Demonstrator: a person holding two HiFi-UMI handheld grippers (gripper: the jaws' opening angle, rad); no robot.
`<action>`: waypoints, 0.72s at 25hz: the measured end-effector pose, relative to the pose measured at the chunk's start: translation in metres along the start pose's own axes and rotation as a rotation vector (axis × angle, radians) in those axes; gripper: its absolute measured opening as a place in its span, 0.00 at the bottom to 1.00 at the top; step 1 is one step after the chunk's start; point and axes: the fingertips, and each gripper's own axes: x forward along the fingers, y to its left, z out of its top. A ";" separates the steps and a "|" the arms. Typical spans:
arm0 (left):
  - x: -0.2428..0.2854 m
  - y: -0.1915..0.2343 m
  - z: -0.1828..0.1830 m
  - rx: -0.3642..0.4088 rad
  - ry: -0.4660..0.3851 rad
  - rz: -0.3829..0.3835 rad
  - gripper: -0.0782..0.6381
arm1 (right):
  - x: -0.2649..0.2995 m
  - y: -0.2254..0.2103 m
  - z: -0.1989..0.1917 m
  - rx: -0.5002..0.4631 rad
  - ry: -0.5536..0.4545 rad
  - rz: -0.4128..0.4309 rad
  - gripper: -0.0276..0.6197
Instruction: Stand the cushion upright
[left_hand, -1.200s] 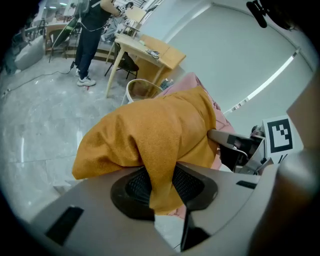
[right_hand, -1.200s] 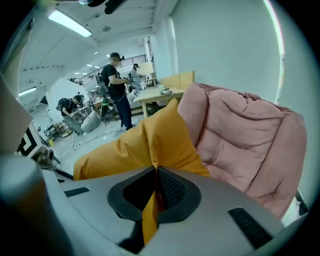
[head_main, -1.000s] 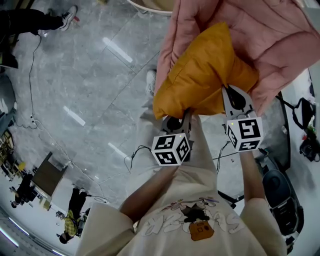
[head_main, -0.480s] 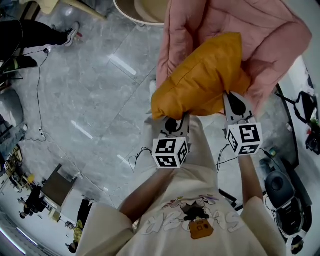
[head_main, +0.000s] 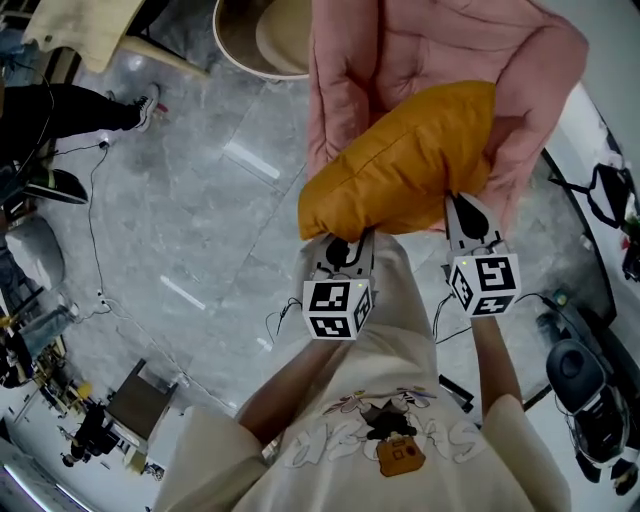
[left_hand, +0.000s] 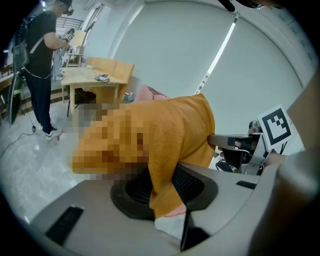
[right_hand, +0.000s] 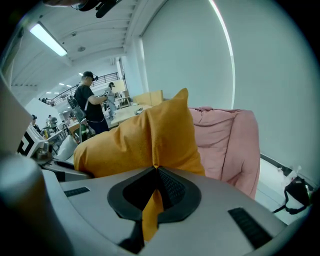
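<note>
Left tongs (head_main: 354, 240), right tongs (head_main: 463, 202), pinching cushion (head_main: 400, 165) edge

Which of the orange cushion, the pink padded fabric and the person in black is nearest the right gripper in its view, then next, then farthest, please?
1. orange cushion, pinched in the right gripper.
2. pink padded fabric, just behind, right.
3. person in black, far back, left.

The right gripper (right_hand: 154, 171) grips the orange cushion (right_hand: 135, 142) by its edge.
</note>
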 end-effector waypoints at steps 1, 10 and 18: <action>0.000 -0.001 0.005 0.010 0.000 -0.008 0.27 | -0.002 -0.001 0.002 0.006 -0.006 -0.008 0.09; -0.008 -0.015 0.050 0.126 -0.026 -0.070 0.27 | -0.032 -0.007 0.019 0.086 -0.059 -0.080 0.09; -0.018 -0.030 0.080 0.240 -0.021 -0.168 0.26 | -0.062 -0.006 0.028 0.186 -0.102 -0.167 0.09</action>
